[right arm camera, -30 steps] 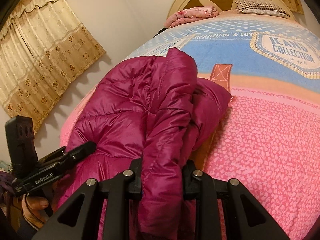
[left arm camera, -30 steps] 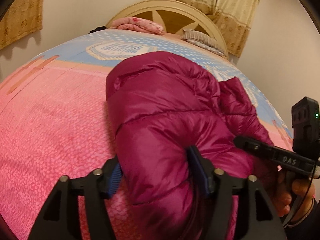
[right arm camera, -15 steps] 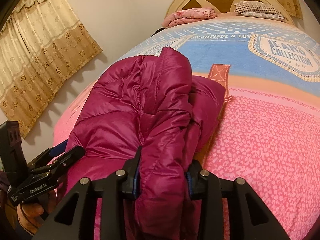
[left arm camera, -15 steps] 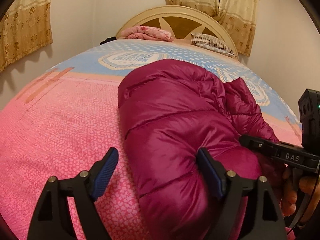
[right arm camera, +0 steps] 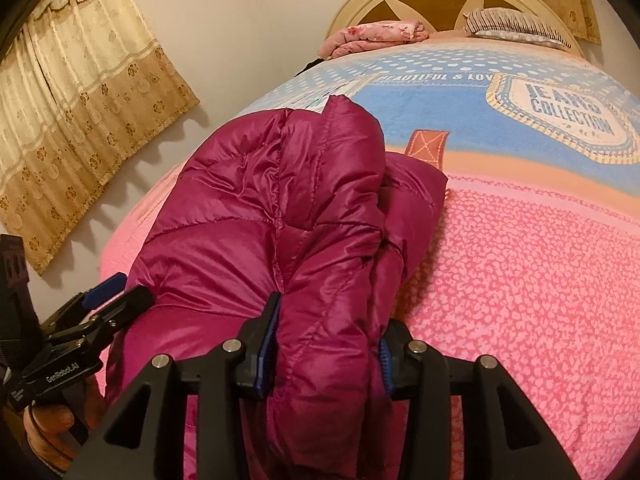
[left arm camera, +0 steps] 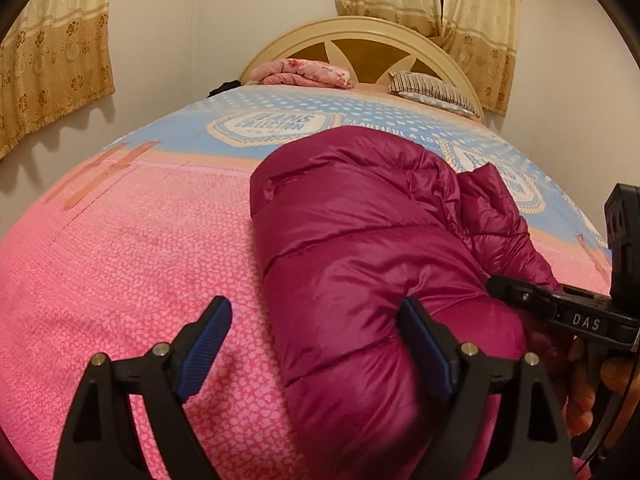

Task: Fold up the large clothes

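Note:
A magenta puffer jacket [left arm camera: 372, 248] lies folded in a thick bundle on the pink bedspread [left arm camera: 132, 264]. My left gripper [left arm camera: 316, 344] is open; its jaws stand wide at the jacket's near left edge, the right finger against the fabric, the left one over the bedspread. In the right wrist view the jacket [right arm camera: 256, 216] fills the middle. My right gripper [right arm camera: 326, 344] is shut on a thick fold of the jacket's near right edge. The left gripper also shows in the right wrist view [right arm camera: 116, 292], and the right gripper's body in the left wrist view [left arm camera: 560, 308].
The bed has a cream headboard [left arm camera: 360, 36], a folded pink quilt [left arm camera: 304, 72] and a striped pillow [left arm camera: 432, 88] at the far end. Curtains [right arm camera: 72, 120] hang on the walls. The blue part of the bedspread [right arm camera: 500, 96] lies beyond the jacket.
My left gripper has opened, let go of the jacket's edge and drawn back a little. My right gripper stays shut on its fold.

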The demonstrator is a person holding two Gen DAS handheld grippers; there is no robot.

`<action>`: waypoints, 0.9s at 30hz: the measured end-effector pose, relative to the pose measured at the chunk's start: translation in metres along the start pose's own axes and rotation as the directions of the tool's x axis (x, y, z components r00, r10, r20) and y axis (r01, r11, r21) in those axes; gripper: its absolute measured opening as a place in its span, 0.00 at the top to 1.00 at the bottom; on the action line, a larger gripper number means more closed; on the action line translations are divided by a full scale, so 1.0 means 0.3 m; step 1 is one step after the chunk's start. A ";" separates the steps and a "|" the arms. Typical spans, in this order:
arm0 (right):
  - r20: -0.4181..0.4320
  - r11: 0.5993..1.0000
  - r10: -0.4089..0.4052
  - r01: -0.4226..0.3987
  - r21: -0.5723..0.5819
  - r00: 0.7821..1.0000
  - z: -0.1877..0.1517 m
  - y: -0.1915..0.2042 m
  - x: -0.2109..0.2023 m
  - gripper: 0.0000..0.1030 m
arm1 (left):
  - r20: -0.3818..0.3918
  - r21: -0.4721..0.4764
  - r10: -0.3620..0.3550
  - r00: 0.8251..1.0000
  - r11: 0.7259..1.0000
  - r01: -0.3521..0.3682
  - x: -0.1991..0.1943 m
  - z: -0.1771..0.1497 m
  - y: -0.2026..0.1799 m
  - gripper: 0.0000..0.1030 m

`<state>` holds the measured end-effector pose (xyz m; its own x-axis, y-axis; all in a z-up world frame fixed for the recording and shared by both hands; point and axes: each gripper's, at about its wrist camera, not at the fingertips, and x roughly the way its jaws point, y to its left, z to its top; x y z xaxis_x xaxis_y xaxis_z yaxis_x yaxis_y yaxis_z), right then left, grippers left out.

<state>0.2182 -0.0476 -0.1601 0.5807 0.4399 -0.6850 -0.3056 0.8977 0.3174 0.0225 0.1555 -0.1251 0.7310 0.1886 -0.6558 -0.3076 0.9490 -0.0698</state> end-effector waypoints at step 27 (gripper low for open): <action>0.164 0.967 -0.182 0.206 -0.149 0.970 -0.001 0.187 -0.311 0.39 | 0.216 -0.010 0.022 0.976 1.000 -0.021 -0.290 0.077 -0.025 0.00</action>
<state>0.1466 -0.0382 -0.0784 0.7425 0.2676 -0.6141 -0.2881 0.9552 0.0679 -0.0246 0.1378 -0.0501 0.8383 0.2598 -0.4793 -0.3286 0.9423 -0.0638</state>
